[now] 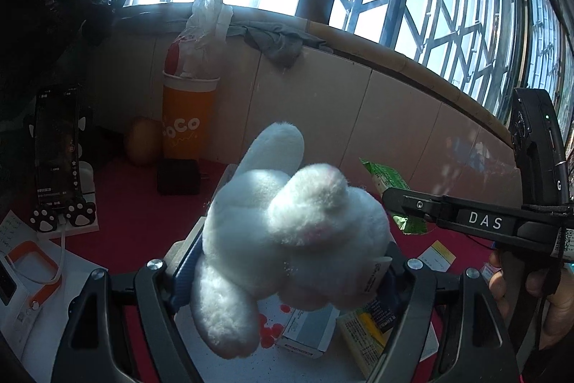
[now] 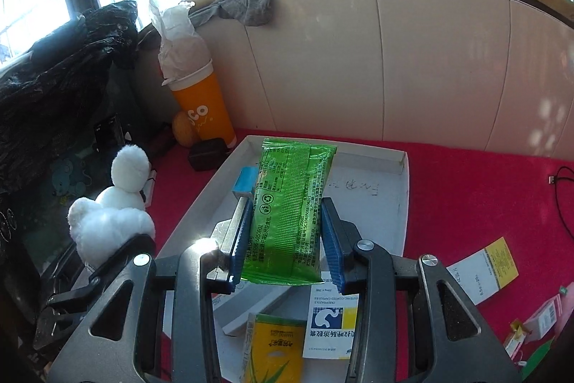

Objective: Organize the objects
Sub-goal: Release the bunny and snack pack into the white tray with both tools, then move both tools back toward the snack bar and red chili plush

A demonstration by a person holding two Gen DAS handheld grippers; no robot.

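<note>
My left gripper point(image 1: 283, 261) is clamped on a white plush rabbit point(image 1: 287, 225), its ears rising toward twelve o'clock. My right gripper point(image 2: 285, 239) is clenched on a green snack packet point(image 2: 290, 207), pads pressing both long edges, held above the white tray point(image 2: 401, 203) on the red cloth point(image 2: 466, 189). Medicine boxes point(image 2: 328, 325) lie in the tray at six o'clock; an orange cup point(image 2: 206, 112) stands at ten.

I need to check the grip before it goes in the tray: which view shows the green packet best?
The right wrist view: the green packet fills the centre, its printed face readable, clamped between the right gripper pads over the white tray. The left wrist view shows only its ends, behind the white plush toy.
</note>
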